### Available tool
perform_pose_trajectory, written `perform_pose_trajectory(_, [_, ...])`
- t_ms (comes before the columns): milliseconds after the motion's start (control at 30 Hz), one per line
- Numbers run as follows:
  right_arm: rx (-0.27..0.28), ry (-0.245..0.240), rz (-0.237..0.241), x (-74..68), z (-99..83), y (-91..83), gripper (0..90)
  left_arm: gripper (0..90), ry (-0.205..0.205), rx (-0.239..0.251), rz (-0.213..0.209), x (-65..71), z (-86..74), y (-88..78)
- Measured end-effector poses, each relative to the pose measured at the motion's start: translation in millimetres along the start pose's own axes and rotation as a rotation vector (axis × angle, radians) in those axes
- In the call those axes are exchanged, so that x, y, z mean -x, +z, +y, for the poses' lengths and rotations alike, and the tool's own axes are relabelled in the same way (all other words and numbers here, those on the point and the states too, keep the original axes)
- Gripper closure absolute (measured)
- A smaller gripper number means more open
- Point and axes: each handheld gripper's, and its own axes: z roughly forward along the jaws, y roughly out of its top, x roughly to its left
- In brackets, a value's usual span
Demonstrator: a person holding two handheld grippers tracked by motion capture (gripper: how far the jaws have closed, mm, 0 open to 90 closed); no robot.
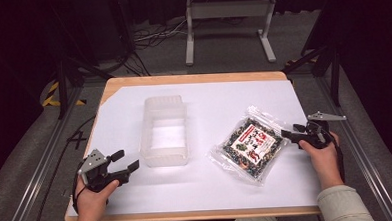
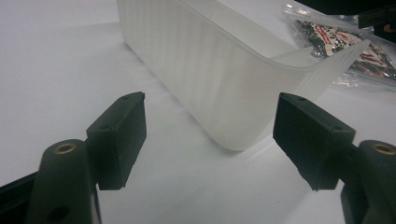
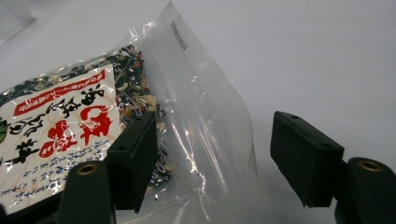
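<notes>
while the right gripper (image 1: 291,133) sits at the right of the high view with its jaws spread to either side of the bag's clear sealed edge, the step in hand looks like the pick-up of the snack bag (image 1: 249,144). in the right gripper view the near corner of the bag (image 3: 140,107) lies between the two black jaws, one jaw over the printed part and the other out over bare white sheet, and neither pad presses the film yet, so the jaws are open with nothing gripped. the next move, as i judge it, calls for closing on the flat clear margin rather than the filled middle, since the film is slick and could slip.

the bag lies flat on the white sheet (image 1: 217,187) right of centre in the high view, well apart from the clear plastic tub (image 1: 165,131). its long axis runs diagonally, from lower left to upper right, with the clear top strip toward the upper right.

the left gripper (image 1: 124,166) rests at the lower left, jaws open and empty, pointing at the near corner of the tub (image 2: 224,79) and not touching it.
</notes>
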Motion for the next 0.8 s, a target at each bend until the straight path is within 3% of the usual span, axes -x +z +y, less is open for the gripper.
perform_pose_trajectory(533, [-0.019,0.039,0.044,2.9,-6.8,2.0,42.0,27.1,0.006,-0.019,0.015,-1.1,-1.7,1.4])
perform_pose_trajectory(800, [-0.037,0.033,0.064,1.0,-6.9,-0.7,66.7,27.1,0.012,-0.029,0.021,-1.3,-1.6,1.7])
